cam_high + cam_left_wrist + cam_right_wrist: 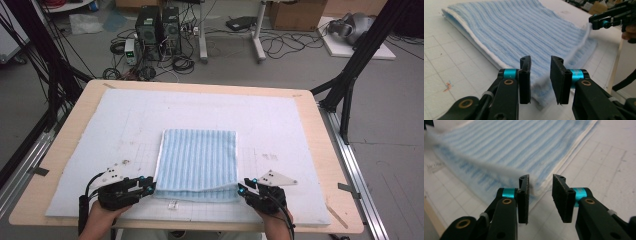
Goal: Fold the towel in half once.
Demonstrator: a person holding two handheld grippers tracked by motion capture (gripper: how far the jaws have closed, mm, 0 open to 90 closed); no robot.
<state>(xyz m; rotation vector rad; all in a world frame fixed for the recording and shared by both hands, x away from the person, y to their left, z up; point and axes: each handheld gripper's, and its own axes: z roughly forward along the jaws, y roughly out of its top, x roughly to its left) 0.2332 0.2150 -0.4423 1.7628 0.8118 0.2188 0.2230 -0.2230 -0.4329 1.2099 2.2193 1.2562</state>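
Observation:
A light blue striped towel lies folded on the white gridded mat. Its near edge is at the front of the table. My left gripper is at the towel's near left corner and my right gripper at its near right corner. In the left gripper view, the jaws of the left gripper stand apart, with the towel just beyond them and nothing pinched. The right gripper is also open, and the towel's corner is beside its left jaw. The upper layer's near edge looks blurred and slightly raised.
The mat covers a wooden table. A small white label lies on the mat just in front of the towel. Black frame poles stand at the table's far corners. Computers and cables are on the floor beyond.

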